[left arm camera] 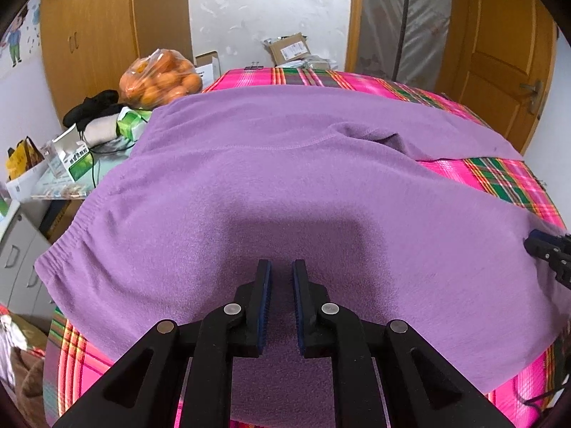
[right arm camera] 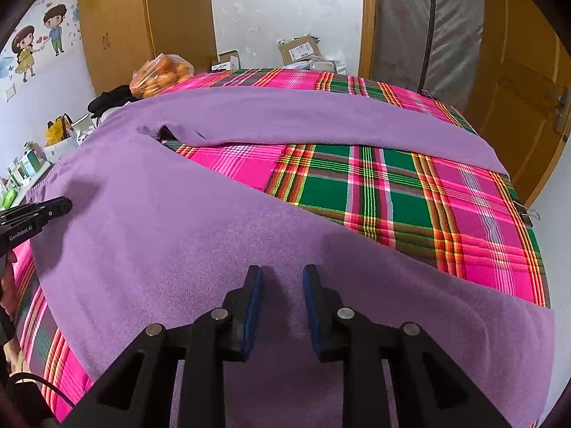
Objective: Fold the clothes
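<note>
Plaid cloth point(right arm camera: 410, 192) bare between trouser legs | purple trousers point(left arm camera: 285, 185) flat | both hand-held grippers released, empty.

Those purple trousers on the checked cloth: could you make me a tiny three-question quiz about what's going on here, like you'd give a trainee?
1. True or false: the purple trousers lie with both legs stacked in one neat pile.
2. Multiple choice: what sits off the far left corner of the plaid cloth? A) a bag of oranges B) a kettle C) a pair of boots
3. Short answer: do the left gripper fingers or the right gripper fingers have any fabric pinched between them?

Key
1. False: the legs are spread in a V, with cloth showing between.
2. A, the bag of oranges.
3. No: both pairs stand slightly apart above the trousers.
</note>
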A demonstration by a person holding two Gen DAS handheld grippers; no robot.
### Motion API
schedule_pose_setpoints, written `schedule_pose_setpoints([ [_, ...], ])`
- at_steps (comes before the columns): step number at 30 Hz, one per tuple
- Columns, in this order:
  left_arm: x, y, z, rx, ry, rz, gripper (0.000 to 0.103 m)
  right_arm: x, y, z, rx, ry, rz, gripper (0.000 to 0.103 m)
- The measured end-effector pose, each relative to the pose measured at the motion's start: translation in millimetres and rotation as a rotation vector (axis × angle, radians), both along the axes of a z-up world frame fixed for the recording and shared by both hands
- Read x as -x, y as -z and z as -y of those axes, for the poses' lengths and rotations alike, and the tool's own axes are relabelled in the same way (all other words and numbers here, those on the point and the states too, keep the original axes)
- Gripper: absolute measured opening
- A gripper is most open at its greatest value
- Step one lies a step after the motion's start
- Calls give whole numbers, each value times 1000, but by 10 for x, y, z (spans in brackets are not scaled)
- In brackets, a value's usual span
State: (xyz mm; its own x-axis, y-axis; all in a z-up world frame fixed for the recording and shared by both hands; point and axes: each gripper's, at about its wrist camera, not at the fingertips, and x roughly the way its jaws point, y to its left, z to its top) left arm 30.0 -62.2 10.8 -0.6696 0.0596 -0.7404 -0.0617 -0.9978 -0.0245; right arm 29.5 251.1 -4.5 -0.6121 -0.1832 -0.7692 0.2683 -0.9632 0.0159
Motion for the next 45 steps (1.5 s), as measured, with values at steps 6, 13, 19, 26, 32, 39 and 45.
schedule_pose_setpoints([
  [6,-5,6,-34,17,-5,-2,13,-1,2,-1,0,0,0,24],
  [13,-6,6,-34,18,-6,-2,13,-1,6,0,-4,-1,-1,25],
  [19,-17,9,-76,44,-13,-6,14,2,11,3,-2,0,0,25],
  [26,-40,16,-65,38,-16,-11,15,5,13,1,-3,-1,0,25],
  [32,-40,16,-42,26,-16,-12,15,4,11,2,-4,-1,0,25],
  [39,-23,11,-47,27,-26,-9,15,2,15,12,-9,-1,-1,25],
  [45,83,-21,4,22,-58,12,15,0,15,0,1,1,2,25],
])
